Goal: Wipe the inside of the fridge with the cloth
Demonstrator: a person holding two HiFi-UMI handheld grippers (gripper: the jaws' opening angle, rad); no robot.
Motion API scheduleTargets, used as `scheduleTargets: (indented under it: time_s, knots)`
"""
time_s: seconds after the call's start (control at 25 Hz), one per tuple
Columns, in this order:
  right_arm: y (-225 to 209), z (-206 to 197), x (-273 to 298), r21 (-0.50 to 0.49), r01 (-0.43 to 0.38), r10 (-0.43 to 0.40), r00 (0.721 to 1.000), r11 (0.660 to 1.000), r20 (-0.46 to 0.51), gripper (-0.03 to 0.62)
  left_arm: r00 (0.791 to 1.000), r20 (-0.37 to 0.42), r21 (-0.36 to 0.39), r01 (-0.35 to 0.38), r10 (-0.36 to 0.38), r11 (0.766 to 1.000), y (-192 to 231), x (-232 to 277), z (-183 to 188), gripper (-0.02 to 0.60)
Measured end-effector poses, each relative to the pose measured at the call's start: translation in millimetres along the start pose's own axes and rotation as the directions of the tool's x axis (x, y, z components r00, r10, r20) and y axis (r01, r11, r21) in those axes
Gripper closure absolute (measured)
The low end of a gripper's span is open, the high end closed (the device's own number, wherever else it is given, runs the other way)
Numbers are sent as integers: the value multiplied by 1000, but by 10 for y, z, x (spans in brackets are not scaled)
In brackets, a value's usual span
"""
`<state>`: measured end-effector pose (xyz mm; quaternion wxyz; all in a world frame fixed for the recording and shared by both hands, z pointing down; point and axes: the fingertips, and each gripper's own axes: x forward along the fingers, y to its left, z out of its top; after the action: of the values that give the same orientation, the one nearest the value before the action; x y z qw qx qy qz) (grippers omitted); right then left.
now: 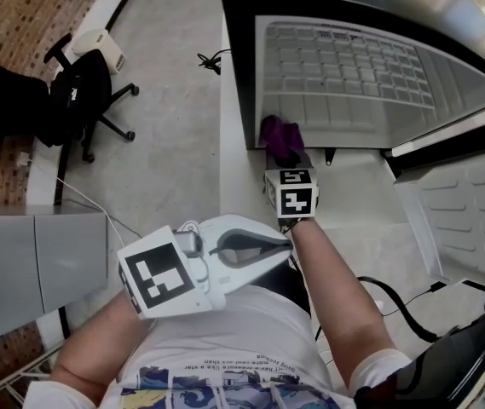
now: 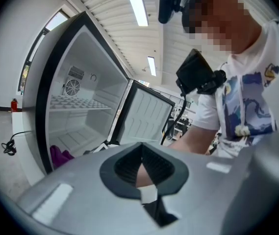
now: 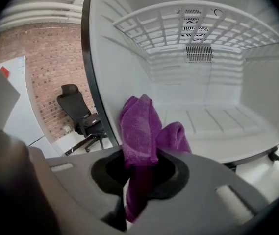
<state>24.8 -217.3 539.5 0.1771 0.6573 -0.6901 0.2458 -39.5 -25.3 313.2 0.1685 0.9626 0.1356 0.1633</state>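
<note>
R gripper [image 3: 140,175]: jaws clenched on the purple cloth [image 3: 139,126]. A fold is pinched between the 2 jaws, the rest bunches up in 2 lumps past the tips, and 1 strip hangs down through the gap.

Cloth sits at the front-left corner of the open fridge [image 1: 238,75], just beside the black L frame and low by the fridge floor [image 3: 227,126]. Can't tell if it's pressed onto the floor or just above it. Head view puts it at the front lip, w/ the R gripper's marker cube [image 1: 291,196] right behind it.

L gripper [image 2: 143,173]: jaws closed together, nothing between them. It's held back near the person's torso, well apart from the fridge, w/ its tips pointing across toward the R forearm [image 1: 336,296].

Fridge interior is white, w/ 1 wire shelf [image 1: 353,66] above the cloth and a vent grille [image 3: 198,53] on the back wall. Fridge door [image 2: 146,114] is swung open on the R side.

An office chair [image 1: 84,88] w/ a dark garment on it stands off to the L, by the brick wall [image 3: 51,58]. A cable [image 1: 212,58] lies on the floor near the fridge's L side.
</note>
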Motion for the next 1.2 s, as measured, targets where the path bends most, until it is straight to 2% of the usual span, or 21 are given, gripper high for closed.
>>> scheduleTargets:
  time_s: [0.16, 0.36, 0.64, 0.76, 1.0, 1.2]
  knots:
    - [32, -106, 70, 63, -40, 40, 999, 997, 7, 540, 1000, -4, -1, -1, 1, 1000, -5, -27, -78, 577]
    - [207, -84, 41, 87, -109, 107, 994, 990, 23, 540, 1000, -2, 7, -2, 2, 1000, -56, -182, -155, 577]
    - [339, 70, -279, 96, -132, 124, 989, 987, 83, 540, 999, 30, 24, 41, -42, 999, -223, -375, -176, 577]
    - [354, 191, -590, 89, -110, 98, 987, 990, 131, 540, 998, 36, 36, 56, -57, 998, -268, -440, -184, 577]
    - [342, 368, -1291, 56, -9, -2, 981, 998, 194, 540, 993, 48, 100, 102, -107, 990, -452, -511, -310, 577]
    - [-59, 483, -1908, 67, 101, -114, 960, 993, 255, 540, 984, -18, 145, 177, -176, 973, -507, -233, -440, 577]
